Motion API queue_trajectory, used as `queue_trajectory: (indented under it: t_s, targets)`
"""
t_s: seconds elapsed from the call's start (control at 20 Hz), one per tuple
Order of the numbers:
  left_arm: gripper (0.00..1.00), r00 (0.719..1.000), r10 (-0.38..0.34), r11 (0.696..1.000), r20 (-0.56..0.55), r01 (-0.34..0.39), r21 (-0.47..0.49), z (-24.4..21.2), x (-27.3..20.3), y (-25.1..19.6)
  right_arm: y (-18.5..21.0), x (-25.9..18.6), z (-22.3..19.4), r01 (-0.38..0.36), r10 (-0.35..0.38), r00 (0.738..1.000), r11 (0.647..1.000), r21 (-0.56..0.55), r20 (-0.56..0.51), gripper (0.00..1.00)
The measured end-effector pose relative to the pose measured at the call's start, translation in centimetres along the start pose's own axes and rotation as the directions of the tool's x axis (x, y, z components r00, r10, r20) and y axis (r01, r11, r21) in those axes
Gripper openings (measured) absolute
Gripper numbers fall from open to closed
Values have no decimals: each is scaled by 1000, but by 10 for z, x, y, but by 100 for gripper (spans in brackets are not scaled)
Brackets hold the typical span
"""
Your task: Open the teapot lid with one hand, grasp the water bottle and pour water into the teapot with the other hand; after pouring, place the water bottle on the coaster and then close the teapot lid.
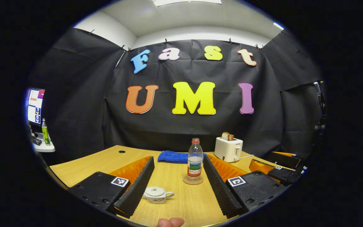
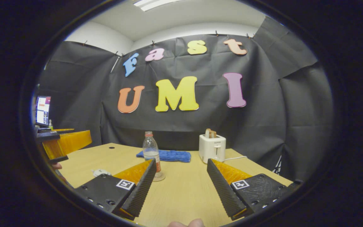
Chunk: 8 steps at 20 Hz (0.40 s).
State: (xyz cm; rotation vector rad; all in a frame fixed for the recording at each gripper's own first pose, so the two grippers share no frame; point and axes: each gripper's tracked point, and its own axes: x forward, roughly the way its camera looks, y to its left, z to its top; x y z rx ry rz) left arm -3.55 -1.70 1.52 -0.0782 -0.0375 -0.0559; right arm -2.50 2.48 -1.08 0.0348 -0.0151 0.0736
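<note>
A clear water bottle (image 1: 195, 160) with a red cap stands upright on a round coaster (image 1: 193, 180) at mid-table. The small white teapot (image 1: 156, 194) sits nearer, lid on, just inside my left finger. My left gripper (image 1: 178, 159) is open, with teapot and bottle both in the gap between its fingers, neither touched. The right gripper view has the bottle (image 2: 151, 148) and coaster (image 2: 160, 177) partly behind its left finger, and the teapot (image 2: 101, 172) peeks out to the left. My right gripper (image 2: 181, 161) is open over bare table, holding nothing.
A white toaster (image 1: 228, 148) holding toast stands at the back right, with a blue cloth (image 1: 172, 156) behind the bottle. The other gripper (image 1: 282, 167) hovers at the table's right edge. A monitor (image 1: 35, 105) and a green bottle (image 1: 45, 132) are off to the left.
</note>
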Motion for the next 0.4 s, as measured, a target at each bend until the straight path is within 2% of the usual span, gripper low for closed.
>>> queue_trajectory:
  t_s: [0.05,0.15,0.2,0.25,0.3,0.4]
  targets:
    - [98,1000,0,1000,-1,0,7,1,-3,0,-2,-4,4,10,-10,1000,1000,-6,6,96]
    - [98,1000,-19,1000,0,19,17,2,-3,-5,-3,-10,15,25,-24,999,999,-24,31,93]
    - [98,1000,-29,999,-8,30,20,-1,-2,-7,-3,-11,21,31,-30,999,999,-35,42,96]
    - [98,999,-31,999,-15,31,17,-4,-1,-6,-1,-12,24,33,-31,999,998,-45,45,93]
    - [98,999,-30,999,-23,30,13,-6,-1,-4,1,-13,26,37,-35,998,998,-51,44,99]
    - [98,999,-29,1000,-38,29,8,-11,1,-2,6,-14,30,40,-37,998,997,-63,47,96]
